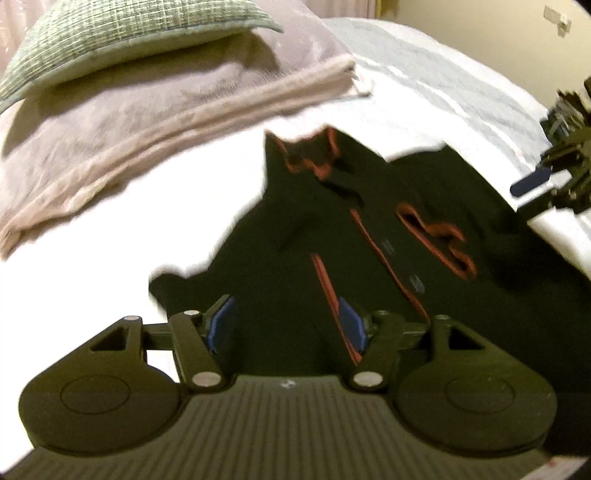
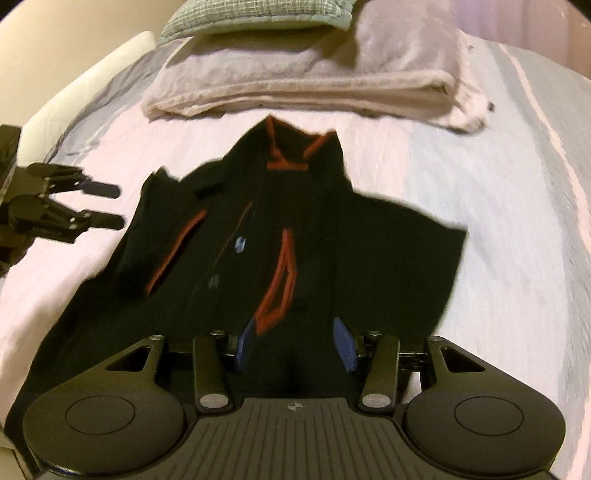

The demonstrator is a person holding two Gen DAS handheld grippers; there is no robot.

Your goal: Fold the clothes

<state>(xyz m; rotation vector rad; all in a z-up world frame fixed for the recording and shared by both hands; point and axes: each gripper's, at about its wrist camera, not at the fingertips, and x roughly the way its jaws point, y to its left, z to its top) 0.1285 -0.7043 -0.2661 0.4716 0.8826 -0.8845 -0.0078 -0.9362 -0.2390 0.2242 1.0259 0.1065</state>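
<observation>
A black garment with red trim (image 1: 295, 240) (image 2: 325, 229) lies spread on the bed, its collar pointing toward the pillows. My left gripper (image 1: 286, 325) hovers open over the garment's near part, and a red-trimmed edge runs past its right blue pad (image 1: 351, 323). In the right wrist view the left gripper (image 2: 107, 205) is at the garment's left side, jaws apart. My right gripper (image 2: 295, 345) is open over the garment's near hem with nothing between its fingers. It also shows at the right edge of the left wrist view (image 1: 532, 197). Both views are blurred.
A folded pinkish blanket (image 1: 129, 122) (image 2: 303, 81) lies beyond the collar, with a green checked pillow (image 1: 110, 33) (image 2: 258, 14) on top. Pale bedsheet (image 1: 92, 266) (image 2: 498, 221) surrounds the garment. The bed's edge and a cream wall (image 1: 480, 37) are at the right.
</observation>
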